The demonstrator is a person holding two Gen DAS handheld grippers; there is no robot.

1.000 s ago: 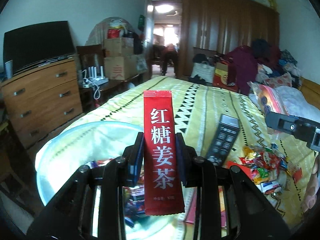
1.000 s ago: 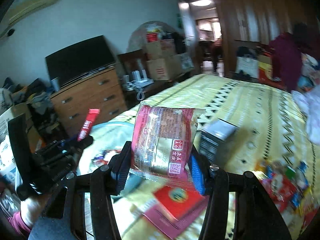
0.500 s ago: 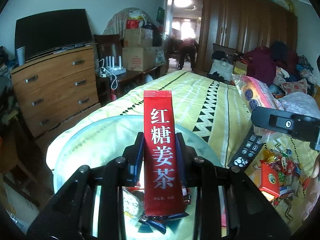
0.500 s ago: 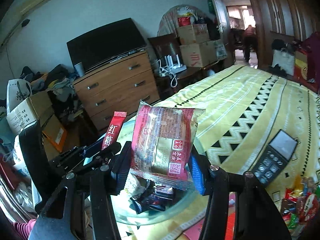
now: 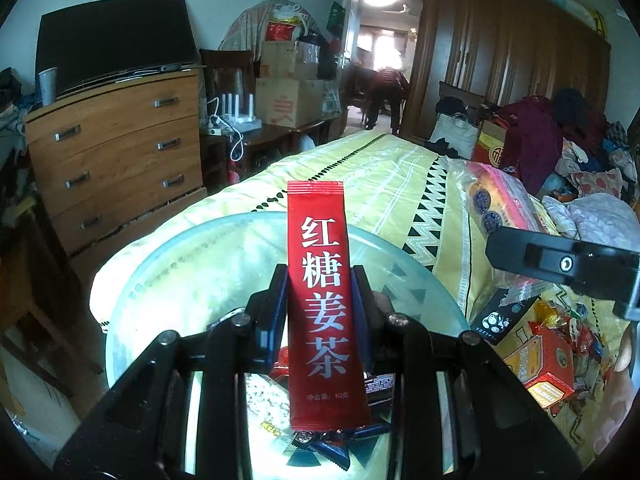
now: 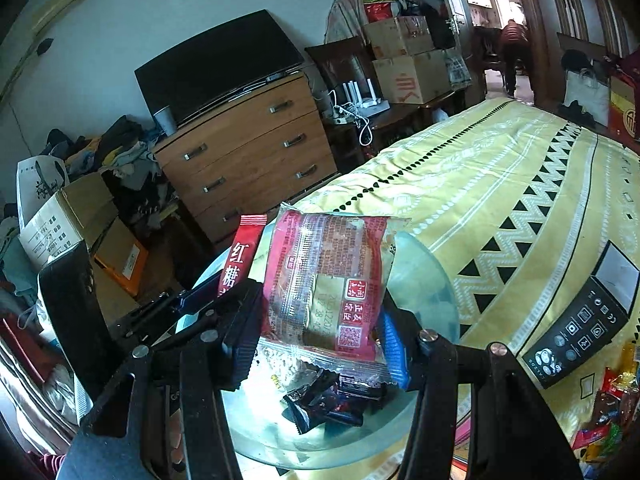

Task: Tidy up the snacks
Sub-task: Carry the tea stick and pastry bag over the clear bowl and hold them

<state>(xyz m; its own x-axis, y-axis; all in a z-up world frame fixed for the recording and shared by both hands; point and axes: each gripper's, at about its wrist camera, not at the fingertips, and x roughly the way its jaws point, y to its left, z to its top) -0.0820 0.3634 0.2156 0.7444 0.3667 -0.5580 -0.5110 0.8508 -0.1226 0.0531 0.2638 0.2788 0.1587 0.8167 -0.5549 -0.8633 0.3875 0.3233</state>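
Note:
My left gripper [image 5: 320,280] is shut on a tall red sachet with white characters [image 5: 323,304], held upright over a glass bowl [image 5: 168,272] on the bed's near corner. My right gripper [image 6: 320,312] is shut on a pink and gold snack packet [image 6: 326,280], also above the glass bowl [image 6: 424,292]. Dark wrapped candies [image 6: 332,398] and a pale rice snack lie in the bowl. In the right wrist view the left gripper [image 6: 192,304] and its red sachet [image 6: 242,256] sit just left of the packet. The right gripper's body [image 5: 560,264] shows at the right of the left wrist view.
A yellow patterned bedspread [image 6: 500,184] covers the bed. A black box with icons [image 6: 584,320] and a heap of loose snacks [image 5: 560,344] lie to the right. A wooden dresser [image 5: 116,148] with a TV stands left. A person [image 5: 386,96] bends in the far doorway.
Both grippers have swung left with their loads, from over the snack pile and black box to above the glass bowl. The grips are unchanged.

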